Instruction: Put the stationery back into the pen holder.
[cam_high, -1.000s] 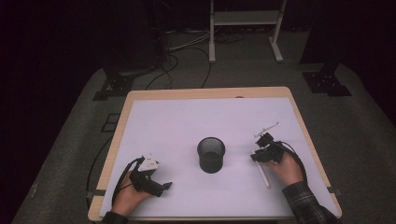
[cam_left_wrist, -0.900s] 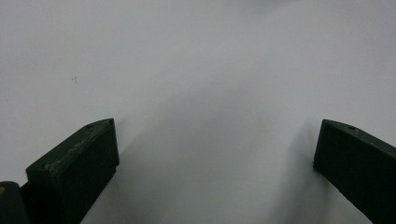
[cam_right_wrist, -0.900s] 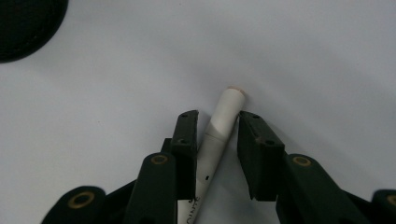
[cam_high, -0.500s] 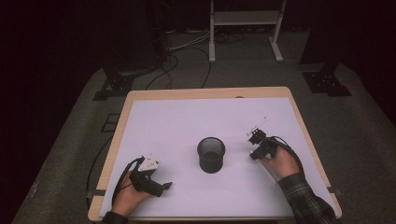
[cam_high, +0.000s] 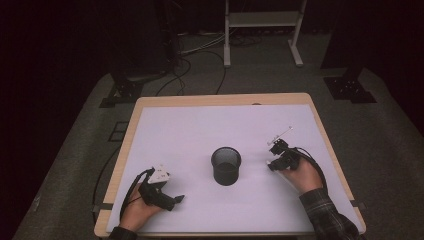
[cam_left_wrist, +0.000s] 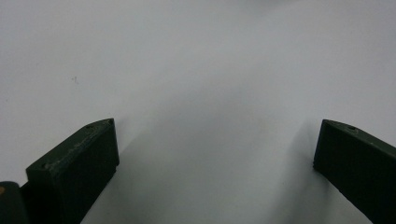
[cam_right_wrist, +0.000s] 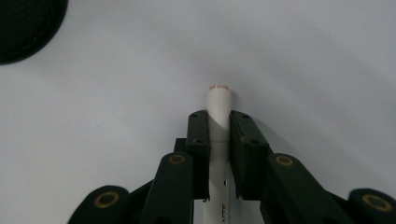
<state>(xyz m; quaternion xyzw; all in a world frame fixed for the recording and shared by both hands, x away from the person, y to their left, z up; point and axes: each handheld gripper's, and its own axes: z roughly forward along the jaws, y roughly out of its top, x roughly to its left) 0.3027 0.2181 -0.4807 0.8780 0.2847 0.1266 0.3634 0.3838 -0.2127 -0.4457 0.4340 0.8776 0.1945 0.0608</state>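
Resting at the near left of the white table, the left gripper lies in the person's left hand, its jaws spread wide apart with nothing but bare tabletop between them, as the left gripper view confirms. To that gripper's right, and slightly beyond it, stands a black mesh cup, upright near the table's middle; its dark rim also shows at the upper left corner of the right gripper view. Right of the cup, well apart from it, the right gripper is held in the right hand. Its jaws have just been closing and are now clamped on a white pen, whose capped end projects just past the jaw tips, above the tabletop.
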